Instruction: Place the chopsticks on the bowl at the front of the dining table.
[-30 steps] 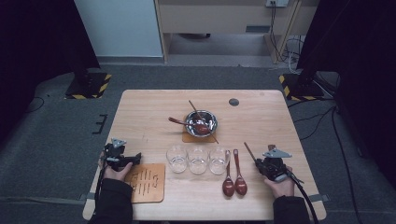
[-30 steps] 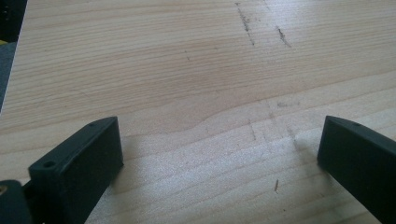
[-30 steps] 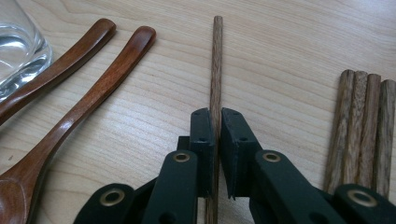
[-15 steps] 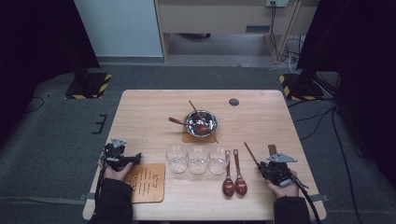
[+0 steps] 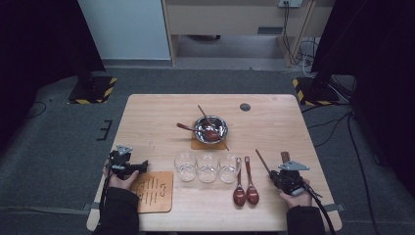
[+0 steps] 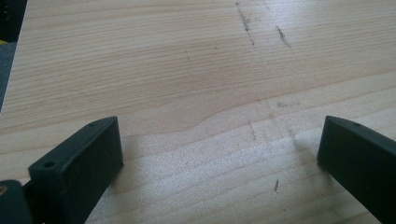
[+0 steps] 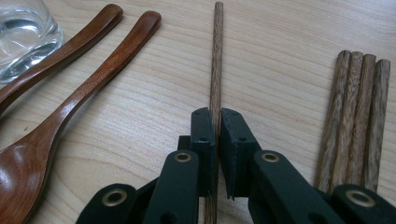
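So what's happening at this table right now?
A person works at a wooden table with a tool in each hand. The right tool is shut on a single wooden chopstick lying on the table, beside a bundle of chopsticks and two wooden spoons. The left tool rests open over bare wood near a small board. Three glasses stand in a row before a metal bowl.
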Demonstrator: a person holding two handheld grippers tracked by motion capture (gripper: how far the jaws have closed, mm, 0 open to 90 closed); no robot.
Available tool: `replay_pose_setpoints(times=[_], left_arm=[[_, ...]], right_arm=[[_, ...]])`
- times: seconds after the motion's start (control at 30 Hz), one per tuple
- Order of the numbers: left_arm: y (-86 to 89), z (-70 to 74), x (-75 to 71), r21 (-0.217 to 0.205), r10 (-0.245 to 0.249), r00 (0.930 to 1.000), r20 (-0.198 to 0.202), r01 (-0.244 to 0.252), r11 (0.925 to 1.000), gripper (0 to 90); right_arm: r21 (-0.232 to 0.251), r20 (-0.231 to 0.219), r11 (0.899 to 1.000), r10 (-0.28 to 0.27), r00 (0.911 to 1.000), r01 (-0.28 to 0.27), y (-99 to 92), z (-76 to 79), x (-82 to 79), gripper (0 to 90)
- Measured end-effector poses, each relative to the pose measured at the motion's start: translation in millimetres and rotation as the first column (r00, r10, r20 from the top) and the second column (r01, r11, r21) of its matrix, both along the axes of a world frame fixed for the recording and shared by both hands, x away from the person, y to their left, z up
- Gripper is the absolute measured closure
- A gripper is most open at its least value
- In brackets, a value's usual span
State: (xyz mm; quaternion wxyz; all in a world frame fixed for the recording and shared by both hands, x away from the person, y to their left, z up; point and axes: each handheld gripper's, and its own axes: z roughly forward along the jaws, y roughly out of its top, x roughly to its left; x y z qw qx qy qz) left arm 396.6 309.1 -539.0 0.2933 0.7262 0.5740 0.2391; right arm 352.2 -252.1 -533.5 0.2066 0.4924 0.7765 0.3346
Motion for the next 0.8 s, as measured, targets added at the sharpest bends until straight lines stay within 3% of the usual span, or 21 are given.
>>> replay_pose_setpoints(times=[0.53, 0.8], left_arm=[[0.0, 0.0, 0.0, 0.000, 0.000, 1.0000, 0.000, 0.000, 1.0000, 0.0], [0.0, 0.0, 0.0, 0.000, 0.000, 1.0000, 0.000, 0.000, 1.0000, 0.0]], right_arm=[[0.032, 0.008, 0.999, 0.001, 1.0000, -0.002, -0.1, 5.9, 0.2, 85.0], [0.051, 0.033, 0.999, -0.006, 0.9994, 0.004, -0.8, 12.8, 0.5, 85.0]])
